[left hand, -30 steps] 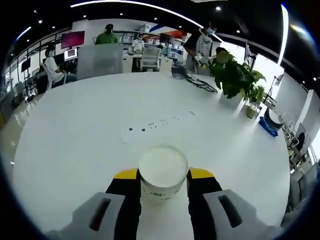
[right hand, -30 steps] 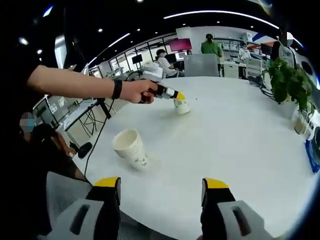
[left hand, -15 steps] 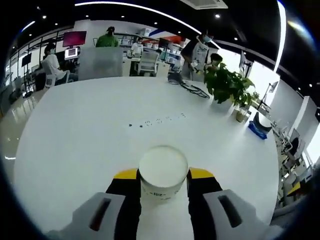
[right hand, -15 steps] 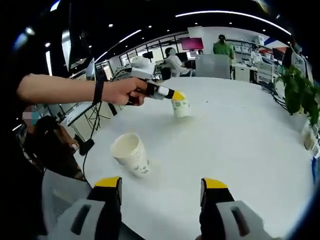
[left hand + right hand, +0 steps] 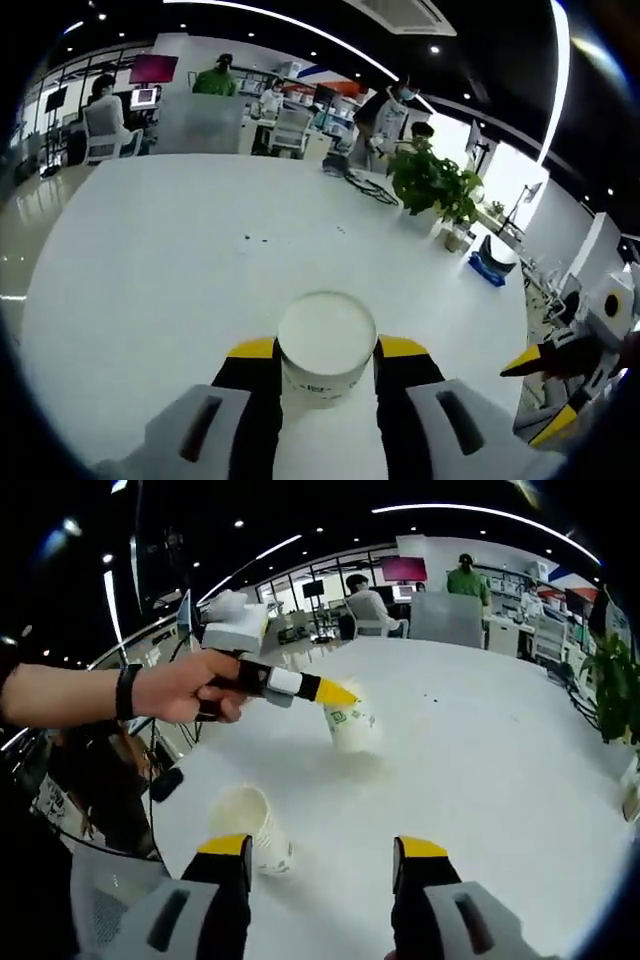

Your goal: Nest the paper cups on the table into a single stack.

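Left gripper (image 5: 327, 350): its two yellow-tipped jaws pinch a paper cup (image 5: 327, 347) from either side; in the right gripper view the same gripper (image 5: 338, 697) is seen in a person's hand (image 5: 185, 687), carrying that cup (image 5: 350, 728) above the tabletop (image 5: 500, 750).
Held cup: white with a small green print, tilted in the right gripper view, its shadow on the white surface just beneath it.
Right gripper (image 5: 320, 852): jaws spread wide apart, nothing between them; its yellow tips (image 5: 540, 390) also enter the left gripper view from the right.
Second cup (image 5: 252, 828): upright on the tabletop, open mouth up, near the near edge, just beyond the right gripper's left jaw; it may be more than one cup nested, but the view is too small to tell.
Potted plant (image 5: 428, 183): at the far side of the tabletop.
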Demonstrator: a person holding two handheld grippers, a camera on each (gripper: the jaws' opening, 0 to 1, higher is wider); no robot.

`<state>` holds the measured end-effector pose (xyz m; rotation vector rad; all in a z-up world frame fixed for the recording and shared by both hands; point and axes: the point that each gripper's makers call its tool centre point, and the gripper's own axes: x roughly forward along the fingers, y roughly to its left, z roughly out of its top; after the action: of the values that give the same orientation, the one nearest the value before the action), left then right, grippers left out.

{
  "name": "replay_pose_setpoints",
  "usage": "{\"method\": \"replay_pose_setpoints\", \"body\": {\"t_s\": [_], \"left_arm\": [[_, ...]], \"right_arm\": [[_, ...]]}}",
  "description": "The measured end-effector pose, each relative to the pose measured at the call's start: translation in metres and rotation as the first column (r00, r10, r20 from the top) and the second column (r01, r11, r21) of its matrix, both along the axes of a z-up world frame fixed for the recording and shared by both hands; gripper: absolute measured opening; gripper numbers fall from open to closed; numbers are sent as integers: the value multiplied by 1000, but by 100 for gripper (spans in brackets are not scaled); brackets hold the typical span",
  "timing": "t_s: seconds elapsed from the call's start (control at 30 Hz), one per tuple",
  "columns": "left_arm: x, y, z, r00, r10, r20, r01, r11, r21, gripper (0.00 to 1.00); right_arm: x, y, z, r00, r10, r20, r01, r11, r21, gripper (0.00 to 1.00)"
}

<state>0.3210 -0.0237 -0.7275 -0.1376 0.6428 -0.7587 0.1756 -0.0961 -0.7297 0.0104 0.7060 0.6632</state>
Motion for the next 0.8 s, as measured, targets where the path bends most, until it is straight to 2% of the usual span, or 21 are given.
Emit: {"method": "replay_pose_setpoints", "body": {"t_s": [0.07, 0.23, 0.27, 0.3, 0.4, 0.47, 0.6, 0.67, 0.8], "left_arm": [[-16, -3, 8, 1000, -12, 0, 12, 1000, -9, 34], [-25, -1, 20, 1000, -16, -1, 16, 999, -44, 34], [-38, 1, 27, 1000, -17, 0, 17, 999, -50, 34], [-42, 1, 30, 1000, -18, 0, 18, 998, -55, 34], [-40, 1, 34, 1000, -23, -8, 22, 997, -77, 34], [-44, 1, 36, 999, -26, -23, 24, 994, -110, 34], [-52, 4, 39, 999, -20, -45, 14, 991, -135, 34], [-62, 5, 41, 998, -34, -59, 25, 989, -148, 34], [-63, 7, 42, 997, -34, -70, 22, 985, -170, 34]], "right_arm": [[4, 4, -1, 1000, 1, -1, -1, 1000, 8, 54], [17, 14, -1, 1000, 0, -15, 1, 999, 34, 52], [18, 15, -2, 1000, -2, -18, 2, 999, 38, 52], [20, 15, -6, 1000, -2, -20, 3, 999, 44, 52], [28, 19, -8, 1000, -5, -22, 6, 999, 51, 52], [28, 25, -8, 1000, -6, -20, 8, 998, 61, 51], [36, 30, -8, 1000, -4, -18, 5, 997, 73, 49], [37, 40, -3, 1000, 8, -6, -7, 996, 88, 49], [35, 48, 2, 1000, 6, -7, -5, 993, 115, 47]]}}
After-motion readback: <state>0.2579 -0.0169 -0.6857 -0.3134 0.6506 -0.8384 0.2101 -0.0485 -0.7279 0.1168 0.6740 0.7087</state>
